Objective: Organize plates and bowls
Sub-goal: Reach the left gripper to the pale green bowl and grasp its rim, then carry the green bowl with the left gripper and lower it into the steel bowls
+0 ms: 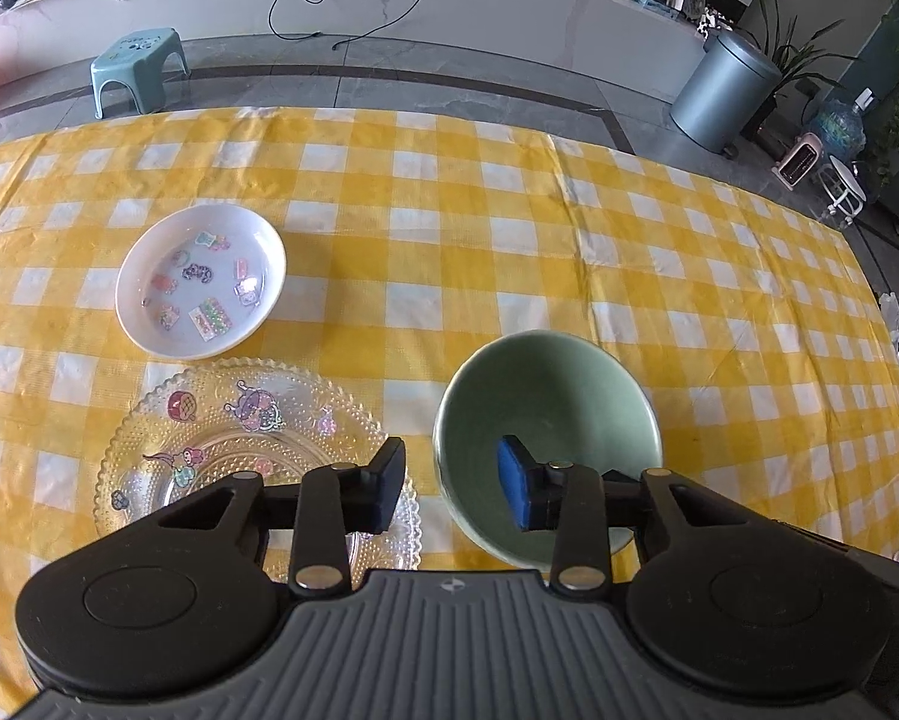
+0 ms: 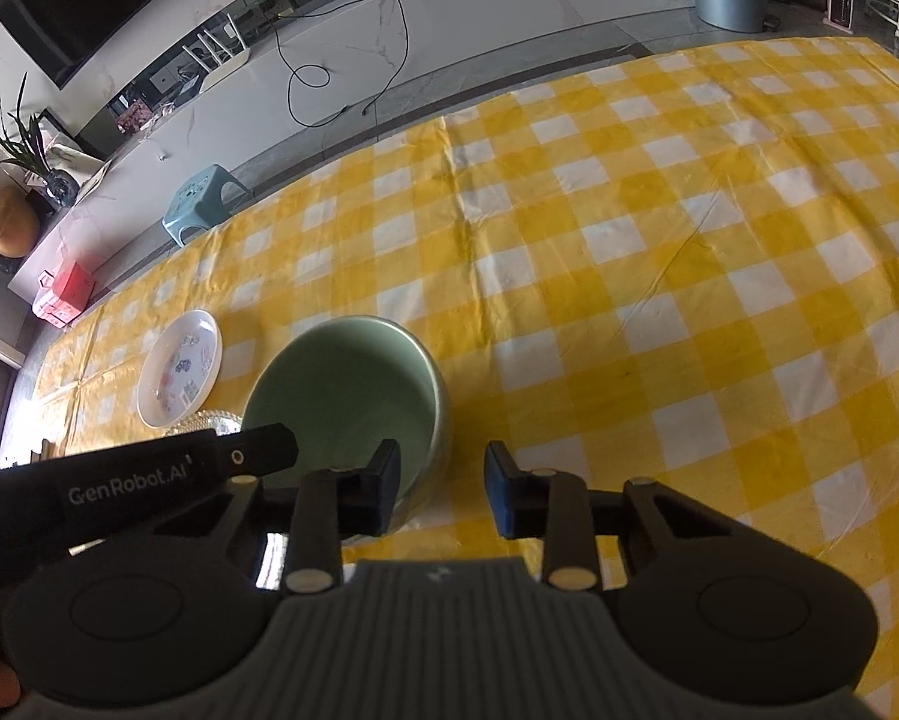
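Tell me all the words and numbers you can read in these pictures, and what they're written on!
"GenRobot.AI": white letters on the black body of the left gripper, seen from the right wrist camera.
Stickers on the white plate and the glass plate: cartoon pictures, any writing too small to read.
Small logo on the grey gripper housing: a symbol, not letters.
Nothing else is readable.

bright daylight, glare on the tablecloth [image 1: 449,228], strong fisheye bending at edges, slight blur in the right view.
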`<action>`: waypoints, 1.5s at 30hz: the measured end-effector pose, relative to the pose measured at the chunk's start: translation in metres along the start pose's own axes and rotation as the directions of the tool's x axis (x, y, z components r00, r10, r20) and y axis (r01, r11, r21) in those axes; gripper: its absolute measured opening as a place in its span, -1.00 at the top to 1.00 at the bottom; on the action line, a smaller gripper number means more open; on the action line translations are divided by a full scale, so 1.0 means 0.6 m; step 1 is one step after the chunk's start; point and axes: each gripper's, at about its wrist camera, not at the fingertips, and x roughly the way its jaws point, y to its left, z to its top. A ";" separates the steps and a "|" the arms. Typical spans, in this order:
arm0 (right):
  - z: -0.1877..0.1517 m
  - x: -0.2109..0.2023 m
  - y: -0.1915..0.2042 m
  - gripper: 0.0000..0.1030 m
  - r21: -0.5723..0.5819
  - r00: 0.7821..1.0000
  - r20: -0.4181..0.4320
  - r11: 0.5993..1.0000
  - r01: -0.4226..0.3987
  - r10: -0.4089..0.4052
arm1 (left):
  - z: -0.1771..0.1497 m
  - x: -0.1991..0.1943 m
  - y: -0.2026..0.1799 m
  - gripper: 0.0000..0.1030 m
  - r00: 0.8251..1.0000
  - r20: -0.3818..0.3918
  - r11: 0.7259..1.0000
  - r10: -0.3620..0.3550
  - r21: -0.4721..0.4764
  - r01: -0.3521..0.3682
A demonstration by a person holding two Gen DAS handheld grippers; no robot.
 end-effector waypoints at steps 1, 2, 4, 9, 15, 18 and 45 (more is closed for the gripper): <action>0.000 0.002 -0.001 0.49 0.002 1.000 0.000 1.000 -0.001 0.001 | 0.000 0.003 0.000 0.32 1.000 -0.004 1.000 -0.003 0.000 0.003; -0.001 0.004 -0.001 0.50 0.002 1.000 0.000 1.000 -0.003 0.003 | 0.000 0.007 -0.001 0.35 1.000 -0.007 1.000 -0.004 0.001 0.004; 0.000 0.007 -0.001 0.50 0.002 1.000 -0.001 1.000 -0.005 0.005 | 0.000 0.012 -0.001 0.45 1.000 -0.013 1.000 -0.006 0.003 0.006; 0.000 0.013 -0.001 0.63 -0.004 1.000 -0.003 1.000 -0.026 0.026 | -0.001 0.022 -0.002 0.73 1.000 -0.018 1.000 0.004 0.008 -0.004; 0.000 0.014 0.005 0.70 -0.009 1.000 -0.003 1.000 -0.014 0.014 | -0.002 0.022 -0.003 0.84 1.000 -0.016 1.000 0.016 0.012 -0.016; -0.002 0.008 0.003 0.75 0.001 1.000 -0.004 1.000 -0.010 0.010 | -0.005 0.012 -0.005 0.85 1.000 -0.007 1.000 0.015 0.010 -0.015; -0.190 -0.209 0.065 0.76 0.001 0.986 -0.038 0.987 -0.162 0.162 | -0.177 -0.240 0.021 0.86 0.995 0.021 0.994 0.095 0.045 -0.096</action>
